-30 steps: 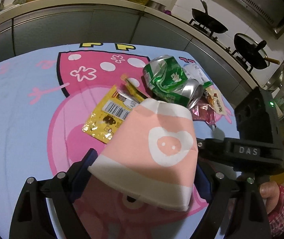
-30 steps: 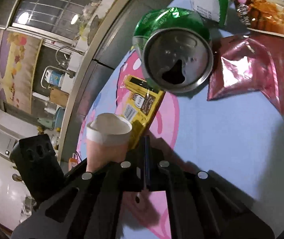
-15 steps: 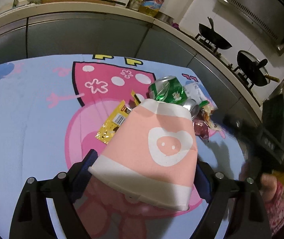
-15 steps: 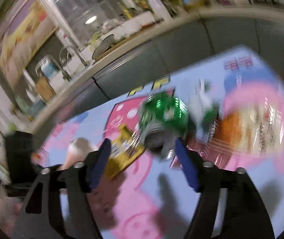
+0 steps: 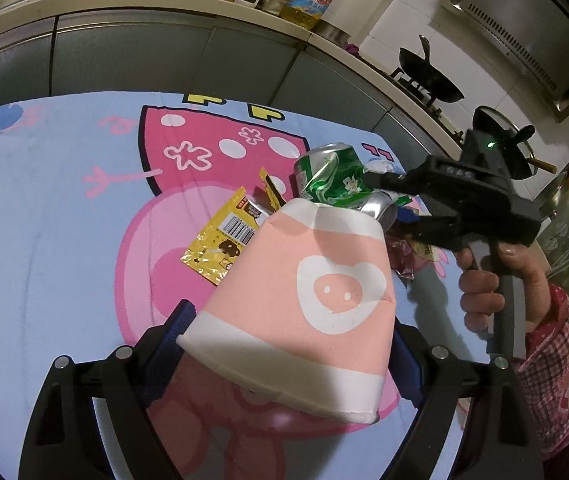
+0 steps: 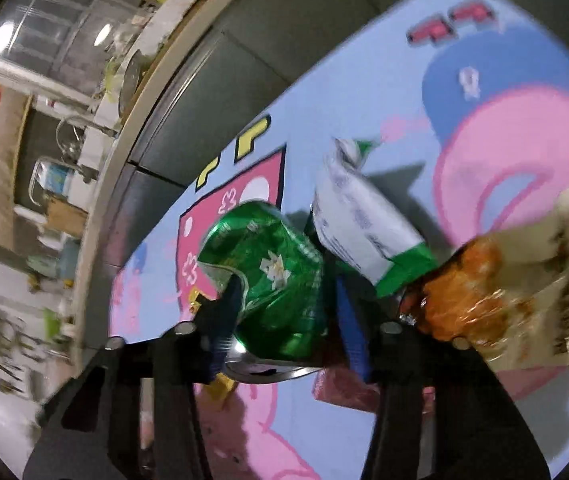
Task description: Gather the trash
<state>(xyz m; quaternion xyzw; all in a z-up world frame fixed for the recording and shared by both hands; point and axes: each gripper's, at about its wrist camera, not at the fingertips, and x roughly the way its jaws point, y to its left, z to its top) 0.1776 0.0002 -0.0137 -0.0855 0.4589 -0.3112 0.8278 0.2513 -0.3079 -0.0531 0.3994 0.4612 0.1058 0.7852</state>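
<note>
My left gripper (image 5: 284,352) is shut on a pink paper cup (image 5: 304,300) with a white pig-snout mark, held tilted above the cartoon tablecloth (image 5: 44,220). A crushed green can (image 5: 332,180) lies beyond the cup. In the right wrist view the green can (image 6: 272,276) sits between the fingers of my right gripper (image 6: 288,304), whose jaws stand open around it. The right gripper (image 5: 404,204) also shows in the left wrist view, reaching at the can from the right. A yellow wrapper (image 5: 224,240) lies left of the can.
A white and green packet (image 6: 364,232), an orange snack packet (image 6: 516,296) and a pink foil wrapper (image 6: 344,388) lie around the can. Grey cabinets (image 5: 164,60) and a counter run behind the table. A stove with woks (image 5: 432,84) stands at the far right.
My right gripper opened from shut, swung away from the can and came back with its fingers on both sides of it. The left gripper rose a little, still holding the cup.
</note>
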